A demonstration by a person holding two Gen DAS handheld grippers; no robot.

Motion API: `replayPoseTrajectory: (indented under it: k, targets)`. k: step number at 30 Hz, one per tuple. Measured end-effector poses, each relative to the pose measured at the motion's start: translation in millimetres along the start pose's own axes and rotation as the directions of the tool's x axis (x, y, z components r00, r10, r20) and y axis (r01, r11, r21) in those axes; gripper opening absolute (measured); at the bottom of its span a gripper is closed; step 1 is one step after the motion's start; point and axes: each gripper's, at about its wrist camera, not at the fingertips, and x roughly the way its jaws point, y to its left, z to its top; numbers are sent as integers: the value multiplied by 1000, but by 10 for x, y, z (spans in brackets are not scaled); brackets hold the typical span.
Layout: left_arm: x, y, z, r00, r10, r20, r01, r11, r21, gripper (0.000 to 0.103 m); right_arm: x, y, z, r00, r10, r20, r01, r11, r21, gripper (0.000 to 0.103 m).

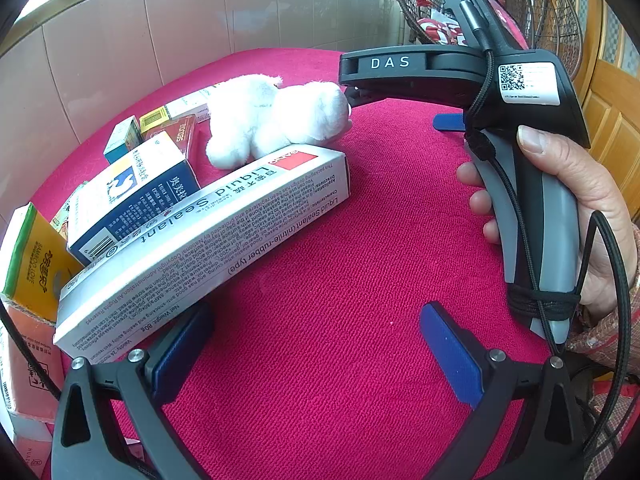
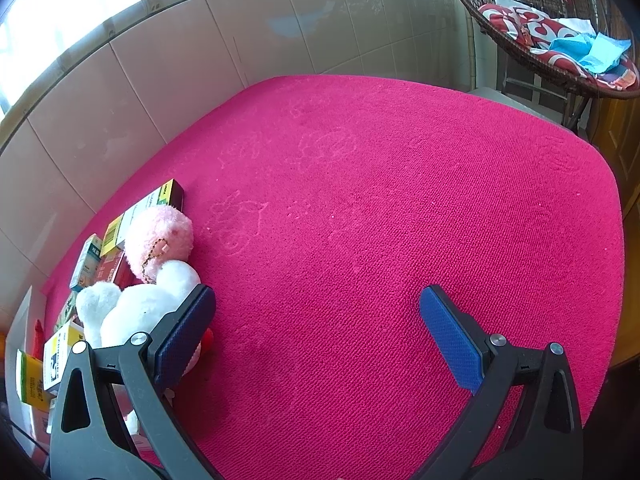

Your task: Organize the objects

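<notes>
A long white Liquid Sealant box lies on the pink cloth at the left, leaning on a blue and white box. A white plush toy rests behind it; in the right wrist view the plush sits at the left with its pink head. My left gripper is open and empty, its left pad just under the sealant box's near end. My right gripper is open and empty over bare cloth, its left finger beside the plush. It also shows in the left wrist view, held by a hand.
Several small boxes lie behind the blue box, and yellow and orange boxes stand at the far left. A tiled wall borders the table's far side. A wicker chair with cushions stands at the back right.
</notes>
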Motion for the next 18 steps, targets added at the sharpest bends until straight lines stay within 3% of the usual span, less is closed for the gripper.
replayPoseTrajectory:
  k: [18]
  targets:
    - [-86, 148, -34, 1000, -1, -2, 1, 1000, 2, 103, -16, -17, -20, 1000, 11, 19, -11, 1000, 3, 103]
